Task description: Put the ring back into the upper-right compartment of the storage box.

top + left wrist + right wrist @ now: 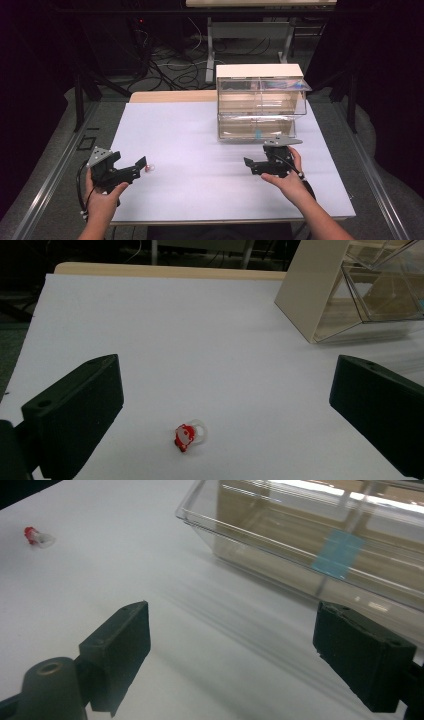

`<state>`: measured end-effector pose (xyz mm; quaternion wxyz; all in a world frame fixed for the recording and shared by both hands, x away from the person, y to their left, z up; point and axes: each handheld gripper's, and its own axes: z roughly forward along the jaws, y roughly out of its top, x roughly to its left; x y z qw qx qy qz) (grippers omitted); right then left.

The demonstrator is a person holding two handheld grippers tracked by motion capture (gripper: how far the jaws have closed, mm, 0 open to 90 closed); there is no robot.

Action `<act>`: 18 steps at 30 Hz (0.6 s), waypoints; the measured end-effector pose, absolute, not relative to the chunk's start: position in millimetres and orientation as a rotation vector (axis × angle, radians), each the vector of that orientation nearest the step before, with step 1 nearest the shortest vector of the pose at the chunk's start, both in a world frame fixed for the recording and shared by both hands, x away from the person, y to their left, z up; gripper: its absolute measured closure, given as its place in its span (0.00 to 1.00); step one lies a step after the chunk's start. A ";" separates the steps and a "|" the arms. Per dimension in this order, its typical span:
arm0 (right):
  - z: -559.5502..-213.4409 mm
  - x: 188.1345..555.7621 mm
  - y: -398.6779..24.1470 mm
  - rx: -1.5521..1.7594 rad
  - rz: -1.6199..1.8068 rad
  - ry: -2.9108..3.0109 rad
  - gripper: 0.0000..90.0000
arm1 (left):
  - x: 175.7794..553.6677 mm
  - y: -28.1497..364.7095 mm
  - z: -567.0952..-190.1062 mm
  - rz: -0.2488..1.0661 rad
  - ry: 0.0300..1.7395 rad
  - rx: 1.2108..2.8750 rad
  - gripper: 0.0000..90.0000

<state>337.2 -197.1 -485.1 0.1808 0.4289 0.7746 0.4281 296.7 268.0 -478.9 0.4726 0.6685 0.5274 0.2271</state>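
Your left gripper (220, 405) gapes released around the red-and-clear toy (188, 436), lower centre; your right gripper (230, 650) empty, released, below the clear bin (320, 545).

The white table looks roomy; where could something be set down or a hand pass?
The white table is bare left of the clear drawer box, and between the left tool and right tool. It is tight where the small red charm lies and between the right tool and box.

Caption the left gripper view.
Open left gripper poised over a small red charm on the white table.
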 end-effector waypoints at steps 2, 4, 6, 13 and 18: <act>-484.1 339.1 -189.4 1.181 1.212 2.208 0.17 | 296.4 269.0 -478.6 0.555 1.296 1.628 0.01; -483.4 341.3 -181.5 1.140 1.218 2.223 0.17 | 296.3 269.4 -478.5 0.555 1.297 1.624 0.01; -482.5 342.4 -172.9 1.122 1.219 2.239 0.17 | 296.0 269.2 -478.3 0.557 1.294 1.622 0.01; -481.5 347.0 -146.8 1.056 1.216 2.307 0.18 | 296.0 267.7 -477.8 0.560 1.286 1.628 0.02; -479.5 352.5 -131.1 1.045 1.228 2.333 0.19 | 297.1 268.1 -478.1 0.558 1.286 1.628 0.02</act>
